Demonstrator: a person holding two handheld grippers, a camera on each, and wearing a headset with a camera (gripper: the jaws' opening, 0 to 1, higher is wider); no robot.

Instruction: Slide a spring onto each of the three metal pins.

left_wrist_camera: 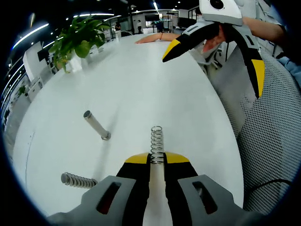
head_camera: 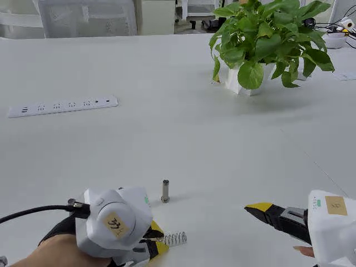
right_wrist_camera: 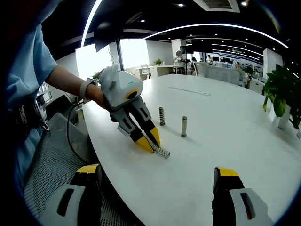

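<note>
While left gripper clamps its near end, spring: axis straight ahead off the tips.
pin: upright, ahead-left.
right gripper: jaws apart.

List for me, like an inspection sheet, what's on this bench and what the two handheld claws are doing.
Surface: white table, smooth.
Job's things: bare pin standing upright; spring-clad pin upright beside it; loose spring held by one end. Third pin: nothing seen.
Clutter: power strip; potted plant.
Grippers: left gripper shut on the loose spring; right gripper open, holding nothing.
Cables: black cable running from the left gripper; more cables behind the plant.
Surroundings: open office, chairs beyond the table.
</note>
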